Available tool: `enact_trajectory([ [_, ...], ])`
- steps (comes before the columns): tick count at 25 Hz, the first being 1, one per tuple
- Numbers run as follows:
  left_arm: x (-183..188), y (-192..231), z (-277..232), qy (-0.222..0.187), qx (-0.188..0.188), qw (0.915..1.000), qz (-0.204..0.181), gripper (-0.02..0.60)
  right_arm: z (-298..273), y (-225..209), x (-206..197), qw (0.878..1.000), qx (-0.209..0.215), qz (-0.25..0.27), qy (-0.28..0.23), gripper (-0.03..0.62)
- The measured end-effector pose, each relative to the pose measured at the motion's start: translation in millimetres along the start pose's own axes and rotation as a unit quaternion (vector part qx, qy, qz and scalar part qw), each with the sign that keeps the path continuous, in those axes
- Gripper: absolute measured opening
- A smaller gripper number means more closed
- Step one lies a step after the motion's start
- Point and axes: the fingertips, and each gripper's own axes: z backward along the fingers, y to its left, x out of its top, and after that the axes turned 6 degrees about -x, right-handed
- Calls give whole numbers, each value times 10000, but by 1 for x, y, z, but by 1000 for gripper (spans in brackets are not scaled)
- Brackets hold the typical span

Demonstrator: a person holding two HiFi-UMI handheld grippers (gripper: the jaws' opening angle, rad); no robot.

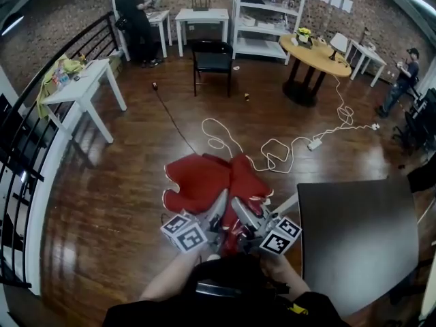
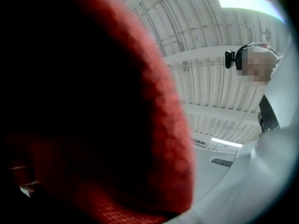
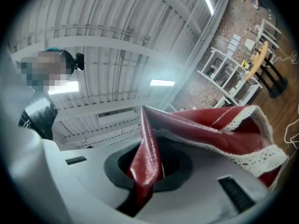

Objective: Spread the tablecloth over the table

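Carrying the tablecloth, pinched tight in the left gripper and right gripper, over the table calls for even tension.

The tablecloth hung bunched over the floor, just ahead of the person. The left hand-held gripper and right hand-held gripper sat side by side at its near edge, each with a fold between its jaws. The tabletop lay just right of them. Behind the cloth a cable ran toward a round table far right, with a chair to that table's left and a shelf behind.
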Motion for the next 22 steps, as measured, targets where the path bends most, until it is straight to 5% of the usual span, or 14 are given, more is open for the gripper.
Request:
enact_trajectory([
  [7,19,55,-73,210,326,9982,-450,6,-38,-80,49,9994,334,-100,30,31],
  [14,46,94,-227,-21,267,9972,-704,6,-55,-190,186,9962,768,51,-401,29],
  [22,6,110,-389,382,-331,9960,-738,7,-15,-308,293,9918,-206,-40,-1262,26],
])
